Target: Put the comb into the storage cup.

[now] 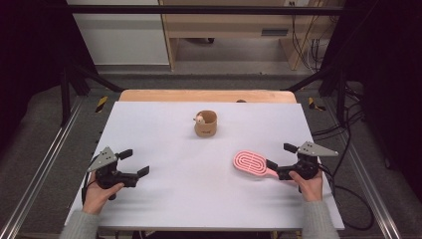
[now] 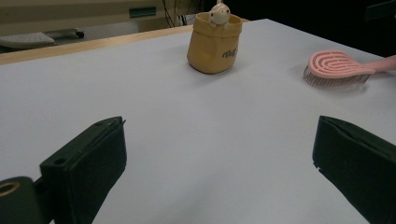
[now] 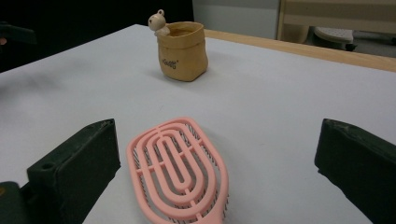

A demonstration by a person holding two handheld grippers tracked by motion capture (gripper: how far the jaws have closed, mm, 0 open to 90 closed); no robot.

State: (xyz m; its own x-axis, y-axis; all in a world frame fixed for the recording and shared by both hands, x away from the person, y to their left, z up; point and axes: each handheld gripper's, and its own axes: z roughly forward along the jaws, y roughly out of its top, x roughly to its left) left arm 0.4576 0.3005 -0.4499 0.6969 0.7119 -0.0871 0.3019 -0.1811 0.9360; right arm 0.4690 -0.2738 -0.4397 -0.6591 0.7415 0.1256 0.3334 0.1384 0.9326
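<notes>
Colours on the table

The pink plastic hairbrush (image 3: 180,170) had a pattern of oval rings; the tan paper-like pot (image 3: 182,50) carried dark lettering and a cream toy animal (image 3: 158,22); the white table (image 1: 164,199) was plain.

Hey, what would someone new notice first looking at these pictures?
Probably the pink hairbrush, lying bristles down on the white table, its handle between the open right tongs. Next, the tan pouch with a little animal figure on its rim, standing farther back at the middle.
</notes>
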